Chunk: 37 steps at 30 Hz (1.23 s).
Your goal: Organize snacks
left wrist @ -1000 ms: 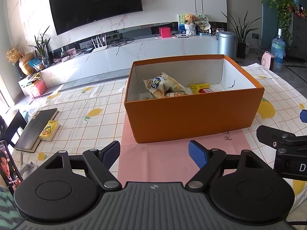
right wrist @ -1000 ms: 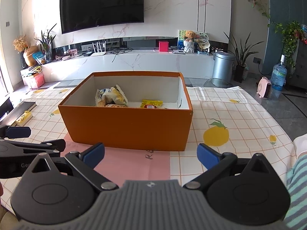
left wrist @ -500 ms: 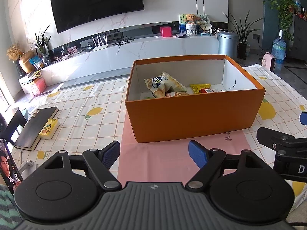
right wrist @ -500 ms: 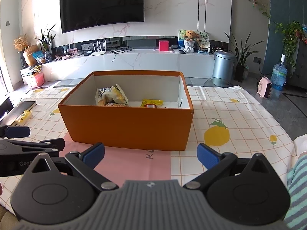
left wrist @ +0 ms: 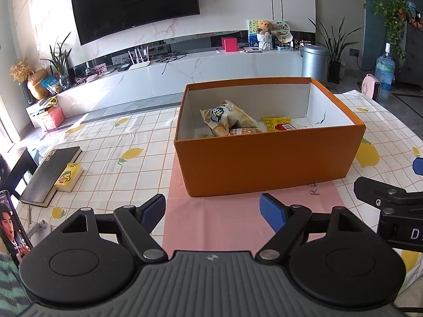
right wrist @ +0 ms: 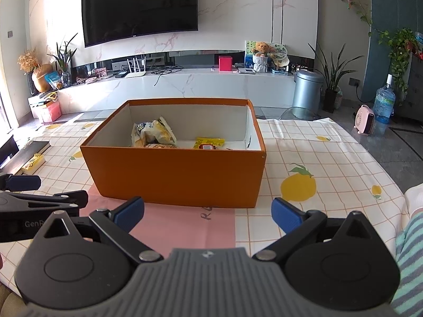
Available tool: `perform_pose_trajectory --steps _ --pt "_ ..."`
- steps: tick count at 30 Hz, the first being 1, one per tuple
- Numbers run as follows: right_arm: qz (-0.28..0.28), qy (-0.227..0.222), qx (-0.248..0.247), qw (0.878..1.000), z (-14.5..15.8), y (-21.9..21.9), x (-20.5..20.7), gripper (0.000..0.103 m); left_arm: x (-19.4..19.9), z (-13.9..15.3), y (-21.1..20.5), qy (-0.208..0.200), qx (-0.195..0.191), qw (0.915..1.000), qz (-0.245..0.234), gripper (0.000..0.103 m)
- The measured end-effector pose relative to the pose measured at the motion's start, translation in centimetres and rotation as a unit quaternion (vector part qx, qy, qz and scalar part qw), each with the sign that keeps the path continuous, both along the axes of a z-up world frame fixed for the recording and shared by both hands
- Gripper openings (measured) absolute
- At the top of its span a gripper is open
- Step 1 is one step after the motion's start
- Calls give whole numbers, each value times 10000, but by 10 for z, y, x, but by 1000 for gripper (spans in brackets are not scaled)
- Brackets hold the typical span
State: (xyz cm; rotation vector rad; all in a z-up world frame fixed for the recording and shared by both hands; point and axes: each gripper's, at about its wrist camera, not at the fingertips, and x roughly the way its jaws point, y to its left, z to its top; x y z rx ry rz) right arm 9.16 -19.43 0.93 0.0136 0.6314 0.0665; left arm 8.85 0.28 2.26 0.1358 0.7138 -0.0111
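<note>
An orange box stands open on the table, also in the right wrist view. Inside lie a yellow chip bag, a yellow packet and a small red pack. My left gripper is open and empty, in front of the box above a pink mat. My right gripper is open and empty, in front of the box's right half. Each gripper shows at the edge of the other's view.
A black book with a small yellow box against it lies at the table's left. A phone stands at the near left edge. The lemon-print tablecloth covers the table. A TV console is beyond.
Both grippers have drifted very slightly; the view barely shifts. The box and snacks have not moved.
</note>
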Motion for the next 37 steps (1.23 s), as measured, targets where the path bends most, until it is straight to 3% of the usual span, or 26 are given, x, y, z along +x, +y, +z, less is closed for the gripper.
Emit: perform_pose_trajectory --steps 37 --pt "-35 195 181 9996 -7 -5 5 99 -4 5 -8 -89 25 9999 50 95"
